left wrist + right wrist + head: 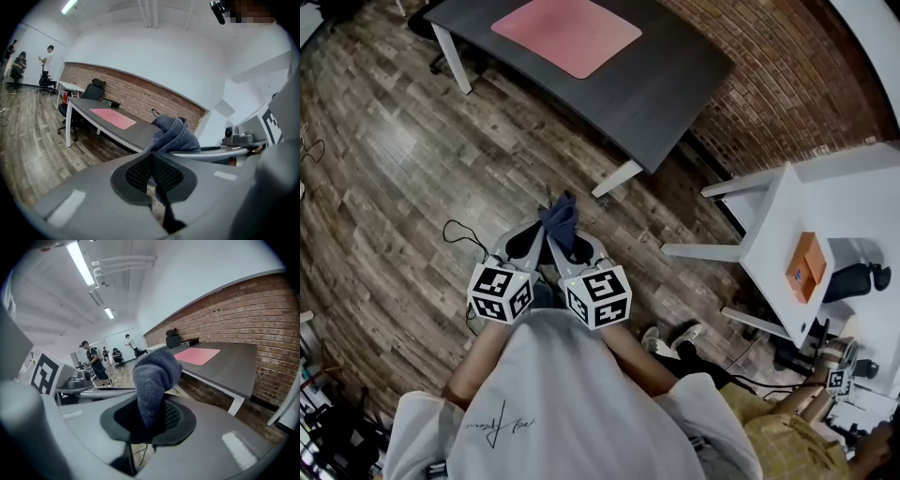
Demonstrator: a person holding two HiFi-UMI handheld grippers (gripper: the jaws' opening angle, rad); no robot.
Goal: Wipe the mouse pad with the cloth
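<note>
**Cloth clamped in your right jaws, mouse pad well ahead**

The wood floor (384,169) fills most of the head view, and a brick wall (787,84) runs along the upper right. A dark counter (675,66) stands at the top, well apart from you. A white counter (853,197) stands at the right. The pink mouse pad (567,34) lies flat on the far part of the dark counter.

You hold both grippers side by side close to your chest, tips pointing toward the dark counter. Your right gripper (567,246) has its jaws clamped on the dark blue cloth (559,217), which stands up out of them in a bunched fold. Your left gripper (528,242) has its jaws together. The cloth shows just past their tips, and you cannot tell whether they pinch any of it. The cloth hangs above the floor, touching neither counter nor pad. A small orange box (806,265) lies on the white counter.
</note>
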